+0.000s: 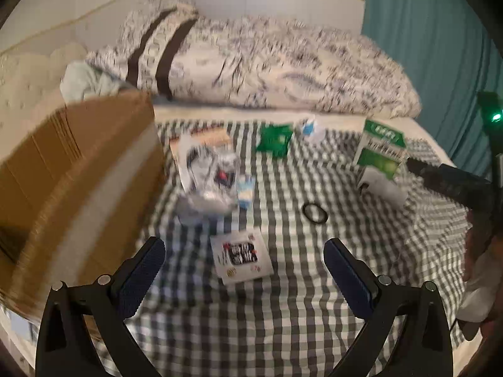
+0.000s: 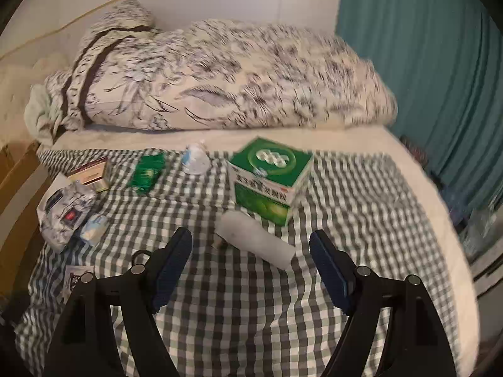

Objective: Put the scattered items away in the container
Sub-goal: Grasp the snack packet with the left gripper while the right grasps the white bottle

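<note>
both tongs, left (image 1: 243, 259) and right (image 2: 250, 245), gape with nothing in them. the white roll (image 2: 256, 243) (on the bed) lies ahead; the right should straddle it, then carry it to the box (image 1: 78, 169).

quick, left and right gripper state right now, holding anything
left gripper: open, empty, above the flat white packet.
right gripper: open, empty, the white roll lies just ahead of it.

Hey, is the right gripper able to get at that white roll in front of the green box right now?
Probably yes. The right gripper is open and empty, and the white roll lies on the checked cloth just ahead of its fingertips. The green box sits behind the roll, not in the way.
</note>
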`<state>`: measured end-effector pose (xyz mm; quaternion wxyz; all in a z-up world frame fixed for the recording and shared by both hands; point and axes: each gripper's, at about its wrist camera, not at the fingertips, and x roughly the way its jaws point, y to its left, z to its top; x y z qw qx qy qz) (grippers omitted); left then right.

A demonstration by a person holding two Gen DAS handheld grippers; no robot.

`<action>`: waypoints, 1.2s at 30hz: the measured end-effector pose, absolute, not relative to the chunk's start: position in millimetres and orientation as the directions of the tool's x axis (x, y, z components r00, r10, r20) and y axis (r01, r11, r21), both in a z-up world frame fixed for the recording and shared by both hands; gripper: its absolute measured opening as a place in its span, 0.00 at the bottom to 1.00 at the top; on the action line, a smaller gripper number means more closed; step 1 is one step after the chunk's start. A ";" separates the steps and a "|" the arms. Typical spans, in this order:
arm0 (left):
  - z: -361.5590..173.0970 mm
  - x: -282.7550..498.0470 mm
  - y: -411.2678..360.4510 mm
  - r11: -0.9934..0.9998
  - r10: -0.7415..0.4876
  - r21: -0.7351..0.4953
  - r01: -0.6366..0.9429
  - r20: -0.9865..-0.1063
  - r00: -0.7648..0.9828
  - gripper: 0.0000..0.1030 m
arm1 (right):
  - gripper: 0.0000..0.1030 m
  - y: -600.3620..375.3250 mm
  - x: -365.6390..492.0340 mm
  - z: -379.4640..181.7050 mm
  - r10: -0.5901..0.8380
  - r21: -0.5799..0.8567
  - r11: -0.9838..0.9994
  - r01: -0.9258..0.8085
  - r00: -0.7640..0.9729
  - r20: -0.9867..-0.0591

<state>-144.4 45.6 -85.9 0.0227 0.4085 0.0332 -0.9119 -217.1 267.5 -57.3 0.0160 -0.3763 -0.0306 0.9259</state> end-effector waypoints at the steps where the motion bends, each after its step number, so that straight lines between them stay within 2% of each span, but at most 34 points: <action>1: -92.6 -147.1 46.1 -0.996 -0.020 -0.041 0.077 -0.754 -0.657 1.00 | 0.75 272.8 -219.1 -61.5 0.041 -0.051 -0.999 -0.007 -0.714 -0.699; 10: -150.8 -173.9 44.3 -0.990 -0.068 -0.019 0.139 -0.800 -0.596 1.00 | 0.75 288.5 -241.7 -117.0 0.057 -0.106 -0.994 0.029 -0.686 -0.725; 15: -175.1 -186.9 42.2 -0.987 -0.100 0.013 0.159 -0.828 -0.552 1.00 | 0.75 290.6 -255.3 -145.8 0.136 -0.209 -0.978 0.024 -0.682 -0.719; 18: -181.5 -189.4 44.6 -0.987 -0.114 0.028 0.159 -0.820 -0.561 1.00 | 0.74 289.2 -262.0 -154.7 0.137 -0.225 -0.973 0.041 -0.682 -0.718; 25: -184.3 -196.6 45.3 -0.985 -0.114 0.019 0.172 -0.819 -0.562 1.00 | 0.73 252.0 -282.7 -168.6 0.203 -0.379 -0.918 0.118 -0.681 -0.704; 29: -184.2 -197.1 43.0 -0.986 -0.102 0.008 0.168 -0.820 -0.563 0.99 | 0.53 240.5 -275.9 -170.0 0.208 -0.408 -0.902 0.138 -0.689 -0.694; 30: -182.5 -195.4 42.6 -0.986 -0.099 0.005 0.166 -0.820 -0.564 0.94 | 0.49 240.7 -273.0 -168.9 0.207 -0.403 -0.905 0.136 -0.687 -0.697; 31: -180.1 -192.8 42.7 -0.987 -0.095 0.003 0.161 -0.819 -0.566 0.84 | 0.36 240.3 -271.4 -167.9 0.206 -0.399 -0.907 0.136 -0.684 -0.700; 32: -177.7 -190.1 43.2 -0.988 -0.090 0.001 0.154 -0.815 -0.572 0.77 | 0.33 240.2 -267.5 -166.2 0.202 -0.394 -0.908 0.142 -0.675 -0.709; 33: -175.1 -186.8 43.8 -0.990 -0.083 -0.001 0.143 -0.811 -0.579 0.61 | 0.33 240.3 -264.7 -164.3 0.198 -0.386 -0.911 0.143 -0.669 -0.716; 34: -172.7 -183.2 44.6 -0.992 -0.066 -0.009 0.125 -0.809 -0.583 0.50 | 0.32 241.3 -262.6 -162.2 0.185 -0.368 -0.918 0.147 -0.661 -0.727; 36: -170.3 -177.5 46.3 -0.994 -0.064 -0.001 0.109 -0.808 -0.586 0.41 | 0.31 247.7 -254.2 -154.1 0.125 -0.281 -0.948 0.149 -0.639 -0.759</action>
